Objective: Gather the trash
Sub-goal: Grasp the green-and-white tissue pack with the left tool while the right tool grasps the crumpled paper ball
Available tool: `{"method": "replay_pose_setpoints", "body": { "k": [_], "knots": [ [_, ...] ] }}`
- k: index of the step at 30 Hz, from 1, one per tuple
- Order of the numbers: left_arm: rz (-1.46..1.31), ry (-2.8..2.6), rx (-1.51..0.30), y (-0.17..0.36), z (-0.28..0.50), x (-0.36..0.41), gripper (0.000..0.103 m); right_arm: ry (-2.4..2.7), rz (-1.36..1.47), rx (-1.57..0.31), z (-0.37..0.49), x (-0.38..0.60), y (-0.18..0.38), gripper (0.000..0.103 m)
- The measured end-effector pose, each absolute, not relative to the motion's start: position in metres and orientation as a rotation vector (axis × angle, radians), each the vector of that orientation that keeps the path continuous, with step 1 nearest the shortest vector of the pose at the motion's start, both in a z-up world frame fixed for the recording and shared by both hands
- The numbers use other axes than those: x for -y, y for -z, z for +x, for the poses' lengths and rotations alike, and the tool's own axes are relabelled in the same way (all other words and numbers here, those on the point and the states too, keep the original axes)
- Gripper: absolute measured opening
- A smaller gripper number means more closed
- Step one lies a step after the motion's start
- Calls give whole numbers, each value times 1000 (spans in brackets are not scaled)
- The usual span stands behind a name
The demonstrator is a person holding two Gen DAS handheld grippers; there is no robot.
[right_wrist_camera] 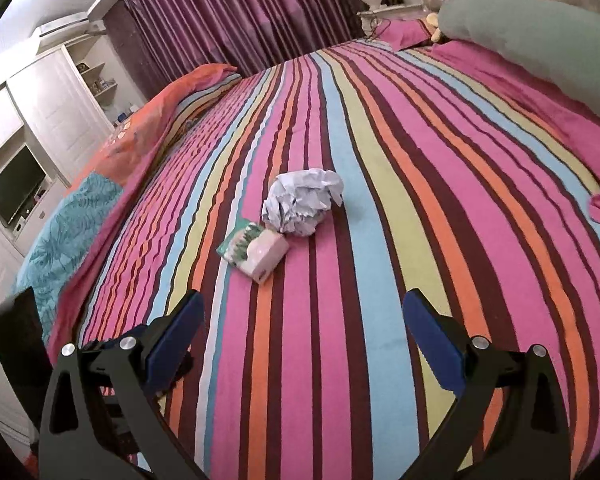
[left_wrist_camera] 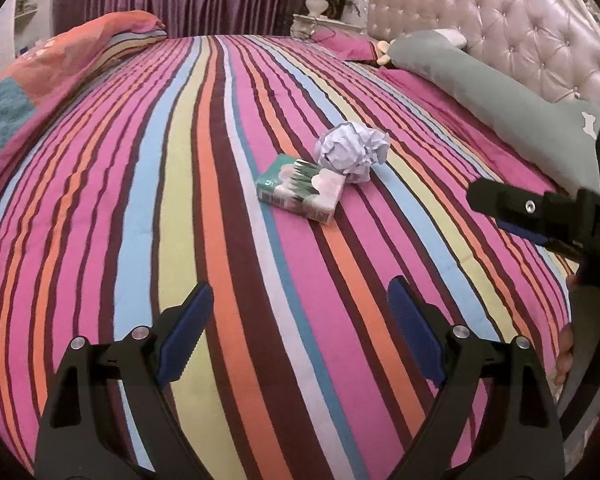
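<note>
Two pieces of trash lie together near the middle of a bed covered by a quilt striped in pink, orange, blue, yellow and maroon [left_wrist_camera: 204, 208]: a crumpled ball of white paper [left_wrist_camera: 352, 151] and a small green-and-pink soft tissue packet [left_wrist_camera: 300, 191], the packet touching the ball's near side. I hold both tools above the quilt, short of the pair and apart from it. My left gripper [left_wrist_camera: 300, 330] has its blue-padded jaws spread wide with nothing between them. My right gripper [right_wrist_camera: 302, 338] is likewise spread wide and empty; the left view shows it entering from the right edge, beside the trash but not touching it. A long grey-green bolster pillow [left_wrist_camera: 496, 96] rests along a tufted pale leather headboard [left_wrist_camera: 512, 20] on my right. A folded orange-and-teal blanket [right_wrist_camera: 100, 184] lies along the bed's far left side, before purple pleated curtains [right_wrist_camera: 236, 12]. White cabinets holding a dark television [right_wrist_camera: 14, 188] stand at far left.
</note>
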State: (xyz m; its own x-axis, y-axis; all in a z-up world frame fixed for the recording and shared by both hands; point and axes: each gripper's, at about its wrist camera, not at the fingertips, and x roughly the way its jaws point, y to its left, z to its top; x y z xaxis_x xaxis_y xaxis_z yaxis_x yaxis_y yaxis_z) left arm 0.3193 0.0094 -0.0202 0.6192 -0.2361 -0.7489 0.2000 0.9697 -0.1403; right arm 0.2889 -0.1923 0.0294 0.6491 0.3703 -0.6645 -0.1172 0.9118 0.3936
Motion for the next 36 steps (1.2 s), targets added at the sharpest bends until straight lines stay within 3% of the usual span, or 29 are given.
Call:
{"method": "replay_pose_setpoints", "body": {
  "k": [36],
  "knots": [
    [75, 366, -926, 56, 435, 13, 86, -277, 360, -1008, 419, 166, 17, 95]
  ]
}}
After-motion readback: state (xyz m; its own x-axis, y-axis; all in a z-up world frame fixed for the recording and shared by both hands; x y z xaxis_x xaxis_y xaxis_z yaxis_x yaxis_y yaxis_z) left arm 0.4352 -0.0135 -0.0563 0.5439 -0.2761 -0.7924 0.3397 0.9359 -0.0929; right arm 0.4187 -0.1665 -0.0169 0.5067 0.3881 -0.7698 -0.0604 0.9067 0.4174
